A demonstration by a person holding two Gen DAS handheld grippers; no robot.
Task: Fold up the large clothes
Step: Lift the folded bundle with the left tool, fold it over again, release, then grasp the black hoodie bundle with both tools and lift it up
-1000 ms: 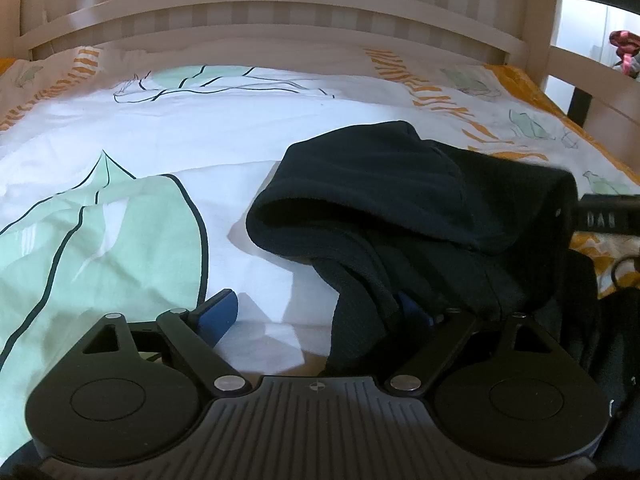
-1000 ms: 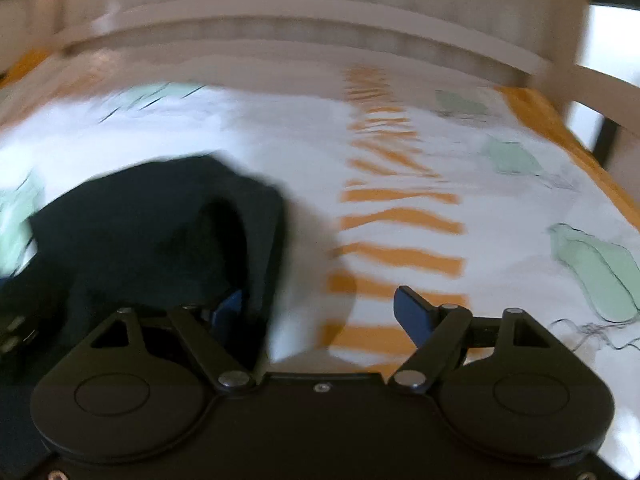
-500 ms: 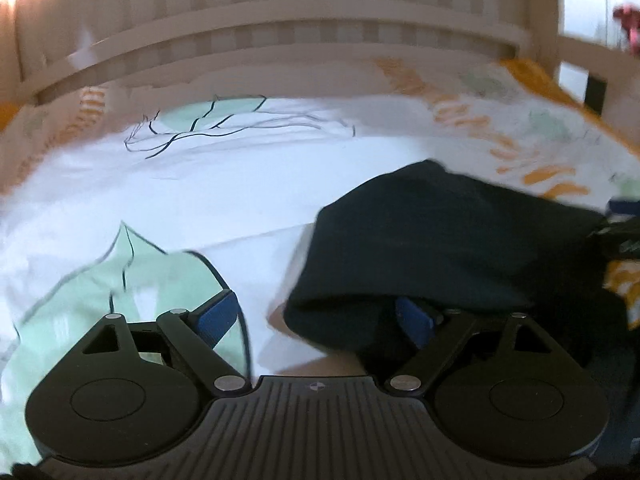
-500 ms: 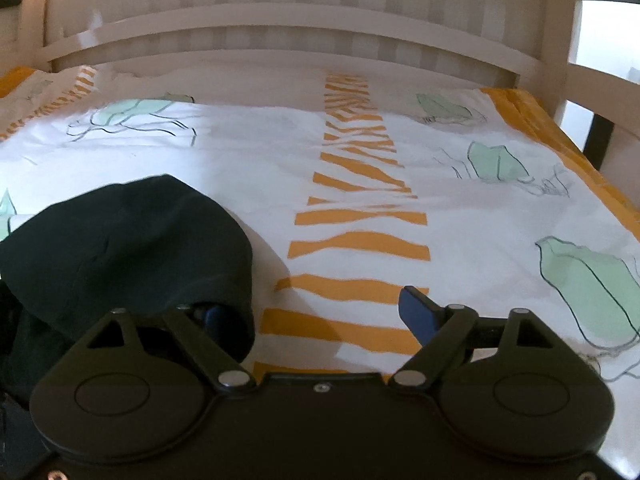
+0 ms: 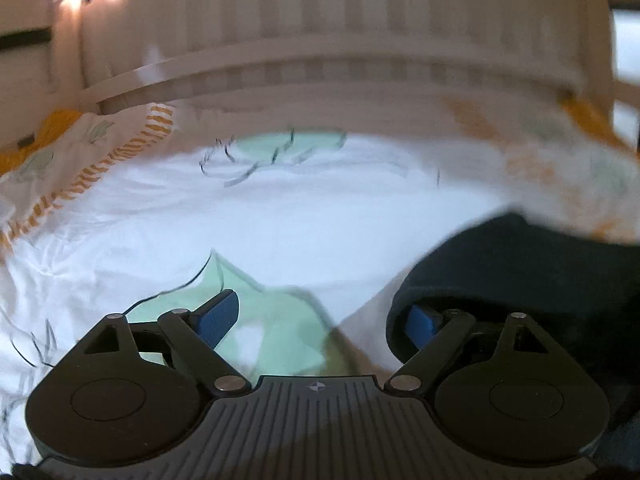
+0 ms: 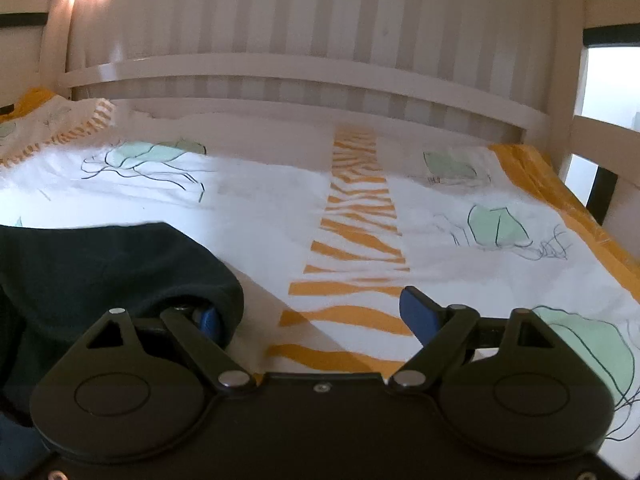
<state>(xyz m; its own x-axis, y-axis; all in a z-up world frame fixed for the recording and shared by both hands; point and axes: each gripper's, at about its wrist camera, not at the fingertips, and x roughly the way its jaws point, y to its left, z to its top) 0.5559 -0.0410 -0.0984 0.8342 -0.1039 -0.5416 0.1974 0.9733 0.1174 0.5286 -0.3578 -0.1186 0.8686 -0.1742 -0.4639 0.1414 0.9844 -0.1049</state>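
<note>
Draping over 1 blue pad of each claw, the dark garment point(image 5: 520, 272) hides the left gripper's point(image 5: 324, 316) right fingertip and the right gripper's point(image 6: 312, 316) left one. Both claws stand apart; the right one's jaws are opening, with only printed sheet between the pads. The soft, matte garment lies bunched on the bedsheet point(image 6: 260, 216), between the 2 grippers, cut off at both frame edges. White cotton with orange stripes and green leaves reaches a slatted pale headboard point(image 6: 280, 68), blurred in the left view.
</note>
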